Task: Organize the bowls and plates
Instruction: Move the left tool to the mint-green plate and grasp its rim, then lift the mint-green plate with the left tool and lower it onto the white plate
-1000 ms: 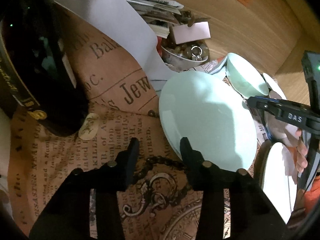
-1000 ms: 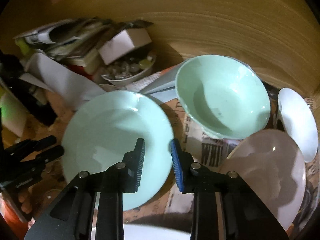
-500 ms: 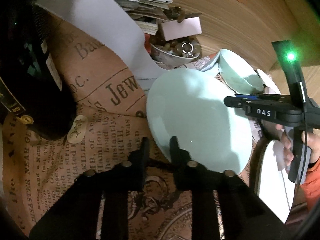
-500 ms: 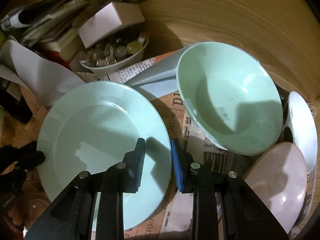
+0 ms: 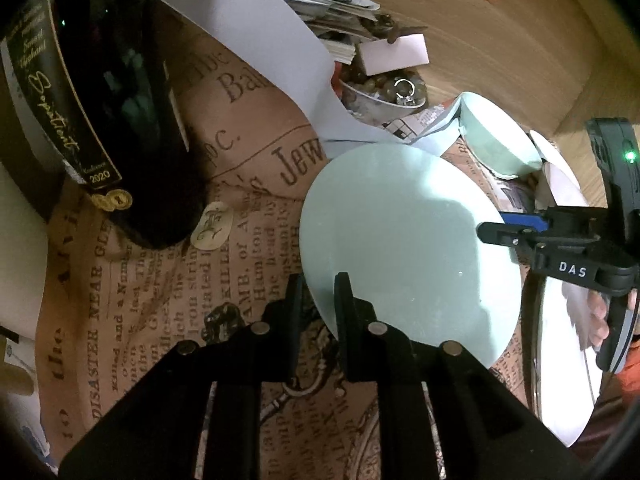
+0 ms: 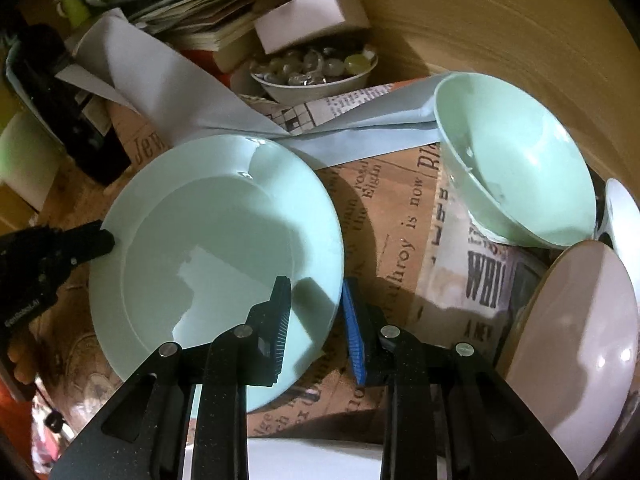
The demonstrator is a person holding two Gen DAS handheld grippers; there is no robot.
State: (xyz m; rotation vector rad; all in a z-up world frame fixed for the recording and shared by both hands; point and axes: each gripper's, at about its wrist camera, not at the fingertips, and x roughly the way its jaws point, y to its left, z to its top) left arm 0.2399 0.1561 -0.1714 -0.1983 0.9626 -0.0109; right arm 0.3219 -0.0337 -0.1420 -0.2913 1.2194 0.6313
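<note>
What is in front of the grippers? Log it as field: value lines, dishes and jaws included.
surface: newsprint-pattern cloth
mint plate: centre, between the two grippers
left gripper: jaws closed around the mint plate's left rim
right gripper: jaws open, straddling the plate's right rim, not clamped
mint bowl: back right, tilted
pink plate: near right, tilted on its edge
white dish: far right, mostly hidden
bead bowl: at the back, full
dark bottle: left of the plate
</note>
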